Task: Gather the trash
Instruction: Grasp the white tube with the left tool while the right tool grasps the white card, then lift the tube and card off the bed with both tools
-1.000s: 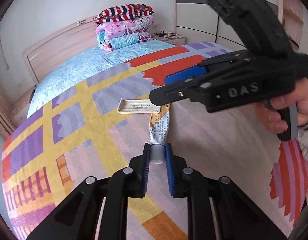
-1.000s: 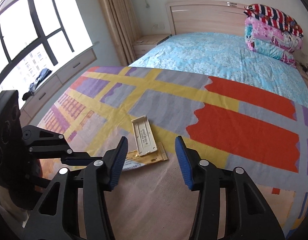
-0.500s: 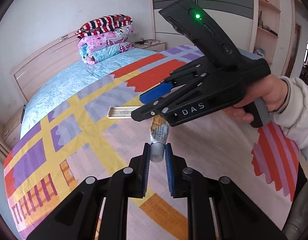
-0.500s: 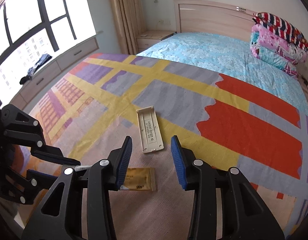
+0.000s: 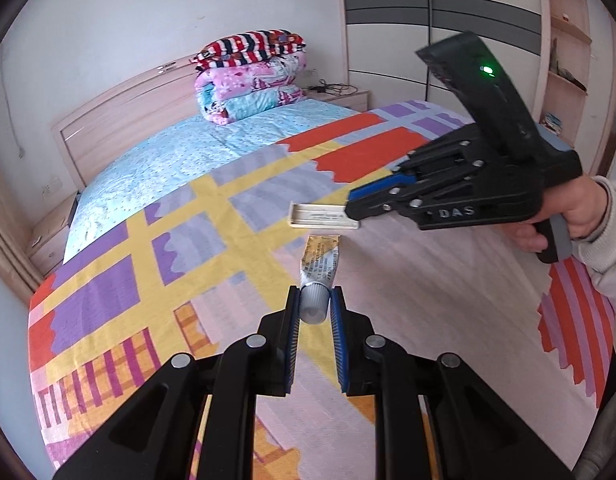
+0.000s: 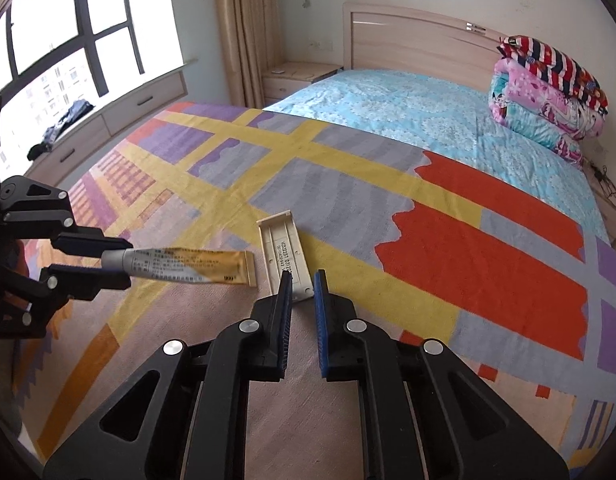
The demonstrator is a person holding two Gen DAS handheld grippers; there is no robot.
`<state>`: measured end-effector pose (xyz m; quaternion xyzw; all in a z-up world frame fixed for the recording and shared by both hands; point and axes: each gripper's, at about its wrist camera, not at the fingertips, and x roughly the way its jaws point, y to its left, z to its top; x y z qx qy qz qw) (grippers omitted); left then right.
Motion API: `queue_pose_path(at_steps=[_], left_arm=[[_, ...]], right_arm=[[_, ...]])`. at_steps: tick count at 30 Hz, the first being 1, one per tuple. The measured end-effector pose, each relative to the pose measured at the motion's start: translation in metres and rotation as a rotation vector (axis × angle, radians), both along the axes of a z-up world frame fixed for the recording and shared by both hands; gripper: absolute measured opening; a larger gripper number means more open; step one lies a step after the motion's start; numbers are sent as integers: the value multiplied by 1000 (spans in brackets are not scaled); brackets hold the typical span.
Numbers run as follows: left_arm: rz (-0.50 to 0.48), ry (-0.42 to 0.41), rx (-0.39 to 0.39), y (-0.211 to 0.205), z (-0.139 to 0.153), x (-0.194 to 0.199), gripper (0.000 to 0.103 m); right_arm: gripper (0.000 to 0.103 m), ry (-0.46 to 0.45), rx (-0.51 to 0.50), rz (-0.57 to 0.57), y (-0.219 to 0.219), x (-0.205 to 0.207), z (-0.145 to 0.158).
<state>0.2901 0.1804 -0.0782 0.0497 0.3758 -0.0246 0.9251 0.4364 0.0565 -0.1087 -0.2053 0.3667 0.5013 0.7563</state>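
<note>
I am mid-pickup on the bed, whose woven patchwork blanket [image 6: 347,208] is soft and gives under pressure. My right gripper [image 6: 302,286] has its blue ribbed pads closed on the near end of the flat, rigid cream plastic cover [image 6: 282,246], which lies on the blanket. My left gripper [image 5: 313,306] is clamped on the grey cap of the squashed yellow ointment tube [image 5: 319,258], held clear of the blanket. Next, I judge, comes a straight lift, since the thin cover could slip.

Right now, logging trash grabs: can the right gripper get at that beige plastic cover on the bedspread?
Probably yes: the right gripper is shut on the beige cover's near end, and nothing blocks it. The left gripper holds the tube off to the side.
</note>
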Motion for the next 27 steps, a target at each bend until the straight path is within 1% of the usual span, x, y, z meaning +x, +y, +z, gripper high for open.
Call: queue_pose_path(at_steps=[2, 7, 10, 13, 14, 16, 17, 19, 21, 27], left_arm=[[29, -2, -2, 5, 0, 1, 15], [143, -2, -9, 28, -3, 4, 15], [171, -7, -17, 33, -4, 4, 15], [178, -1, -21, 34, -7, 5, 15], [178, 2, -20, 33, -7, 4, 15], [173, 8, -18, 32, -9, 5, 15], [172, 7, -18, 31, -9, 5, 15], [173, 5, -19, 29, -9, 4, 15], [167, 9, -17, 27, -10, 6, 15], [155, 10, -7, 22, -11, 9, 15]], right_arm=[[12, -4, 1, -1, -1, 0, 1], [12, -3, 7, -22, -4, 2, 1], [12, 15, 16, -22, -5, 4, 1], [13, -1, 24, -38, -7, 4, 1], [15, 3, 27, -39, -8, 5, 1], [37, 3, 49, -40, -11, 4, 3], [42, -2, 57, -37, -11, 4, 5], [44, -17, 55, -23, -8, 0, 6], [44, -31, 21, -11, -1, -2, 1], [43, -26, -21, -26, 6, 3, -5]])
